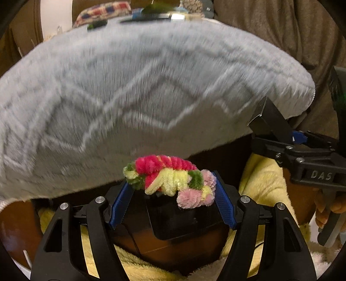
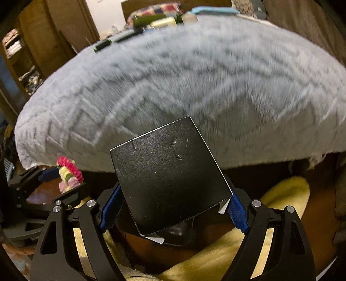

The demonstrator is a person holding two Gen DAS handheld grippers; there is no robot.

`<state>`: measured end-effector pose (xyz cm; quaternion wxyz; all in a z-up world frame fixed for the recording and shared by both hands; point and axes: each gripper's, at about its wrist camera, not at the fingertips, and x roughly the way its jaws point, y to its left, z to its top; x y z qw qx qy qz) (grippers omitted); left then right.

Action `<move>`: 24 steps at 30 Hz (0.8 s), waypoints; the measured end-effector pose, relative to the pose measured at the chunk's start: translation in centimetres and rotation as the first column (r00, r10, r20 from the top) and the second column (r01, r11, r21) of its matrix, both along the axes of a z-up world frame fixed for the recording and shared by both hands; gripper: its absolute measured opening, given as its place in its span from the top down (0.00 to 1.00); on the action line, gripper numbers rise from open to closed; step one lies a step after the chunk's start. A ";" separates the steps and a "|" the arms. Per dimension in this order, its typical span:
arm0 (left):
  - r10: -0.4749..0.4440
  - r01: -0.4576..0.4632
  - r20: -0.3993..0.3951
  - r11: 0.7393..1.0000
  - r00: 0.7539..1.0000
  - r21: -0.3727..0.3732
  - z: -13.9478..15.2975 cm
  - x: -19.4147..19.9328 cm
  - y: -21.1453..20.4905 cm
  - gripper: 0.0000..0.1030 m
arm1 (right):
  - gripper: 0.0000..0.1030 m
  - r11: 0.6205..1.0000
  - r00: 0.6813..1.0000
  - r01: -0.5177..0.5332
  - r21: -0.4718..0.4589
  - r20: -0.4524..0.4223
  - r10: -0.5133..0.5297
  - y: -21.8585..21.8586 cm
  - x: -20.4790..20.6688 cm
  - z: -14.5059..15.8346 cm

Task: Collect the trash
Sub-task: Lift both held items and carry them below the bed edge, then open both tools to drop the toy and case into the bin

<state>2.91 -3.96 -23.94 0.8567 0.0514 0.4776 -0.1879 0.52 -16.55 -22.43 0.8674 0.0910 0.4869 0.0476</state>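
My left gripper (image 1: 172,186) is shut on a tangle of fuzzy pipe cleaners (image 1: 170,178), pink, yellow and green, held between its blue pads. The bundle also shows at the left of the right wrist view (image 2: 68,173). My right gripper (image 2: 173,198) is shut on a black cardboard box (image 2: 170,177), which it holds tilted; that box and gripper show at the right of the left wrist view (image 1: 270,116). Both grippers hang over a dark bin (image 1: 173,218) below.
A grey fluffy blanket (image 1: 140,86) covers the bed ahead, with small items along its far edge (image 2: 164,20). A yellow fleece (image 2: 216,259) lies below around the bin. Brown curtain (image 1: 292,32) at the right, wooden shelves (image 2: 19,54) at the left.
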 end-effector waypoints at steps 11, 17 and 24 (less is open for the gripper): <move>-0.003 0.008 -0.170 1.000 0.985 0.030 -7.2 0.8 0.1 0.35 | 0.18 0.998 0.986 -0.002 0.066 -0.169 0.013 1.4 0.5 -6.9; 0.004 0.004 -0.204 0.999 0.979 0.036 -8.5 1.2 0.4 0.33 | 0.17 0.996 0.977 0.019 0.091 -0.213 0.001 1.6 1.3 -8.5; 0.002 0.004 -0.210 1.000 0.978 0.029 -8.8 1.7 0.4 0.28 | 0.11 0.993 0.980 0.017 0.115 -0.197 0.006 1.8 1.7 -7.9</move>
